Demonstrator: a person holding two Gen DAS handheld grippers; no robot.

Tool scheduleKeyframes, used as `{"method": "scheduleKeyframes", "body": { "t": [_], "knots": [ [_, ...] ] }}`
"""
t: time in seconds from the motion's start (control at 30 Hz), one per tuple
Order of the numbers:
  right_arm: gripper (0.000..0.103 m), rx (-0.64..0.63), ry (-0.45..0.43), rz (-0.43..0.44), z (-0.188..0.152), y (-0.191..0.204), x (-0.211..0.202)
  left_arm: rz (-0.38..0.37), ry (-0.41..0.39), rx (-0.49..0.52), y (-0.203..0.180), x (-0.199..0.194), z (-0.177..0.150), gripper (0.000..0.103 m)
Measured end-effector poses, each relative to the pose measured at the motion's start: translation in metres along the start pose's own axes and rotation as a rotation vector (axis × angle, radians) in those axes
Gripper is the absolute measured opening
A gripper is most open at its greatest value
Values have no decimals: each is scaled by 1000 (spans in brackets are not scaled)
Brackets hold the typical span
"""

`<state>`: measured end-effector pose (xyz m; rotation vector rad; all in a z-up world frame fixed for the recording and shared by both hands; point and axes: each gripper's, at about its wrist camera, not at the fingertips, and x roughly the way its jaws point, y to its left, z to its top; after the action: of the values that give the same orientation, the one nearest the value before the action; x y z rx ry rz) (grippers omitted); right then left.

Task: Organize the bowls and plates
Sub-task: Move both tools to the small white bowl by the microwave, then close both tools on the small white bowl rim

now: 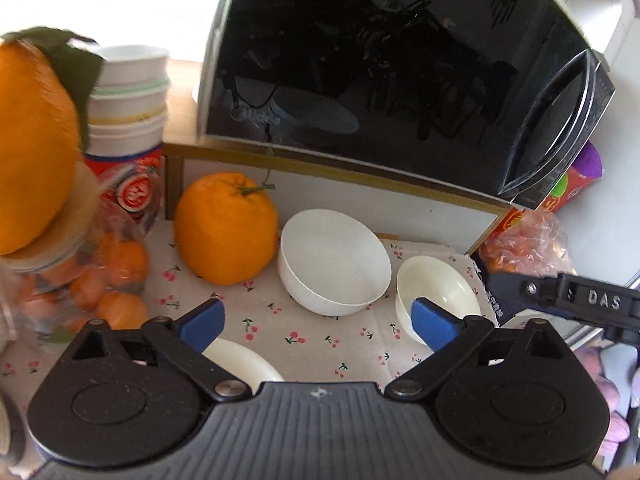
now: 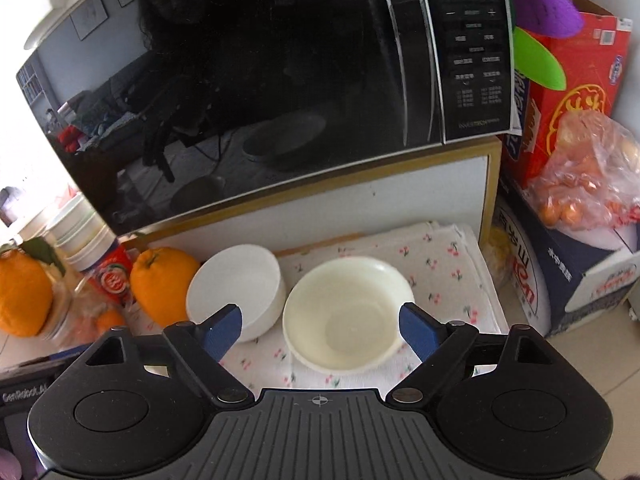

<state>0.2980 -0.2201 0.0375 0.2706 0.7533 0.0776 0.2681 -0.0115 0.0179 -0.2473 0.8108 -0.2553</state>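
We hold both tongs spread wide above the cherry-print cloth (image 2: pixel 440 264) that covers the table in front of the microwave (image 2: pixel 248 80), and neither pair pinches anything. The left tongs (image 1: pixel 316 322) hang over bare cloth, with the white bowl (image 1: pixel 334 262) lying ahead of the blue pads and the cream bowl (image 1: pixel 436 292) just behind the right-hand pad; a cream rim (image 1: pixel 244 360), probably a plate or a third bowl, peeks out under the left-hand pad, though we cannot tell which. From the right tongs (image 2: pixel 318 330) the same cream bowl (image 2: pixel 348 316) sits upright between the two pads without touching either, and the white bowl (image 2: pixel 236 292) stands just beside it to the left, tipped a little toward us. The two bowls rest side by side rather than nested, so we judge the sorting is unfinished: the likely aim is to stack one in the other or line them up against the wall panel. Open jaws suit that, since each bowl needs a wide bite on its rim. The space is tight: a large orange (image 1: pixel 226 228) sits against the white bowl, a jar of small oranges (image 1: pixel 84 276) and a stack of paper cups (image 1: pixel 128 96) crowd the left, and a red carton (image 2: pixel 568 92) with a bag of fruit (image 2: pixel 584 172) crowds the right, so any lift should go straight up.
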Motion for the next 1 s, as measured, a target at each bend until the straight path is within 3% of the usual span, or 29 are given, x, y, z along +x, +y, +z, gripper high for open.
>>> {"method": "scheduleKeyframes", "body": {
  "t": [0.1,0.37,0.5,0.67,0.87,1.0],
  "knots": [
    [88,0,16,21,11,-1,24,-15,-2,-58,7,14,2,87],
    [84,-38,17,69,27,11,74,-63,-5,-155,14,41,-2,52],
    [61,-66,41,70,31,23,96,-75,-15,-214,15,53,-5,42],
    [41,-68,73,77,32,31,119,-83,-13,-264,20,57,-11,25],
    [25,-47,98,79,29,31,135,-84,-18,-278,25,54,-15,15],
    [14,-45,112,75,25,30,138,-78,-22,-271,22,52,-19,15]
  ]
}}
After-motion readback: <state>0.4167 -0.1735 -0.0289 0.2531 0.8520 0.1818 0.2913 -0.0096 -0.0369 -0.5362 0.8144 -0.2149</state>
